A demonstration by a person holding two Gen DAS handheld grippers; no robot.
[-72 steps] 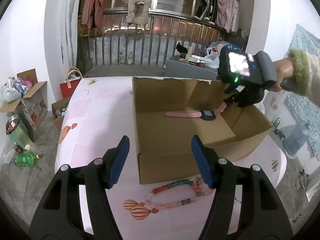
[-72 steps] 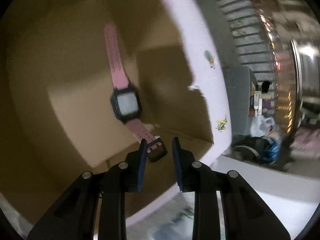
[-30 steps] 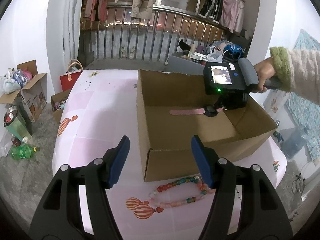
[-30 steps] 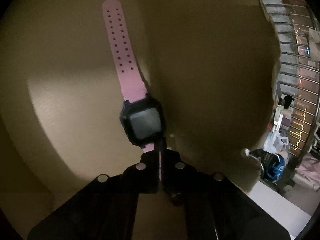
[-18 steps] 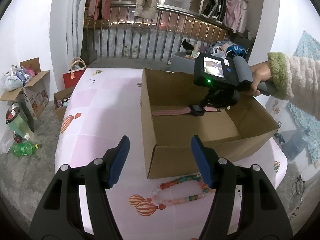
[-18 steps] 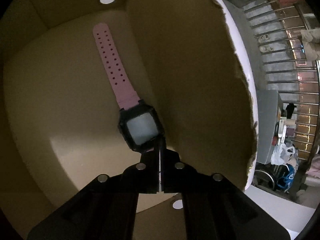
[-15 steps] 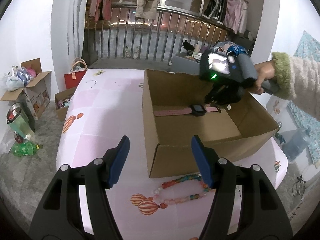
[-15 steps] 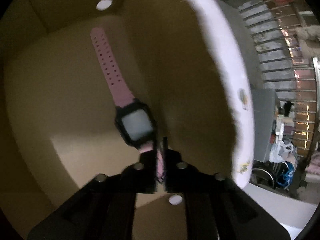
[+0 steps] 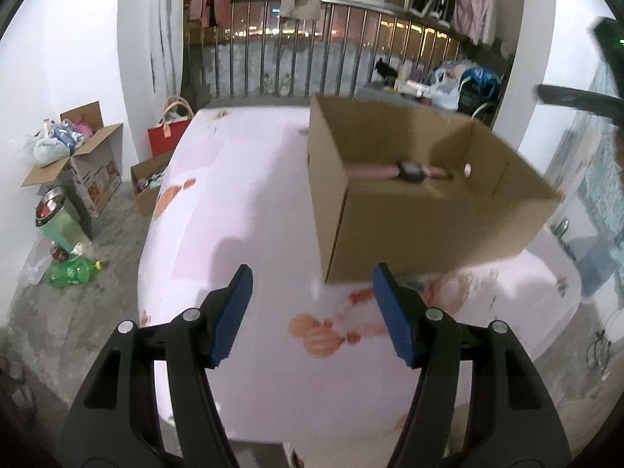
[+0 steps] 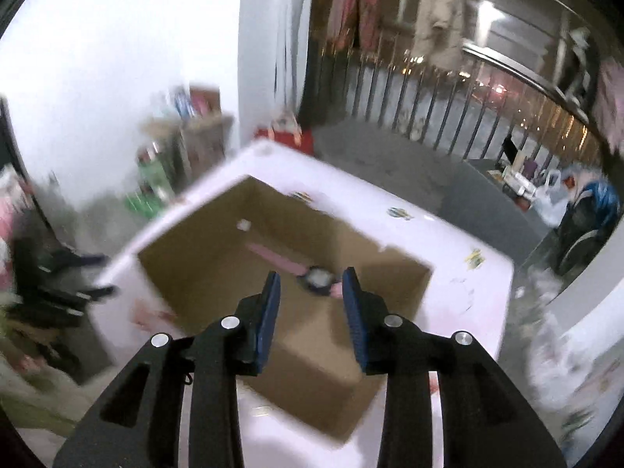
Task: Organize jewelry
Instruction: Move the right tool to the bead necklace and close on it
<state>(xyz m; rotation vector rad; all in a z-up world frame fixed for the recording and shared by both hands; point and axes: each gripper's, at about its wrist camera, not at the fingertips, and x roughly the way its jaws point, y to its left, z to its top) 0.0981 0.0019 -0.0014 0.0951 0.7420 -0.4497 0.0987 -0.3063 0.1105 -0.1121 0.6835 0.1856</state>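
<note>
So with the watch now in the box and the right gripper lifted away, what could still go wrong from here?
1. The bead bracelet lies tight against the cardboard box front wall; the open left gripper could bump or shove the box while reaching for it.
2. Both views are motion-blurred and the beads are barely readable, so the left fingers may close beside the strand.
3. The right gripper, its jaws opening and empty, hangs above the pink watch; a quick return could hit the box rim.

The left gripper (image 9: pixel 312 312) points down at a slant, its blue-padded jaws standing wide apart with nothing between them. The right gripper (image 10: pixel 312 304) also tilts downward, held high, its jaws opening and empty, the blue pads (image 10: pixel 269 312) clear of everything.
</note>
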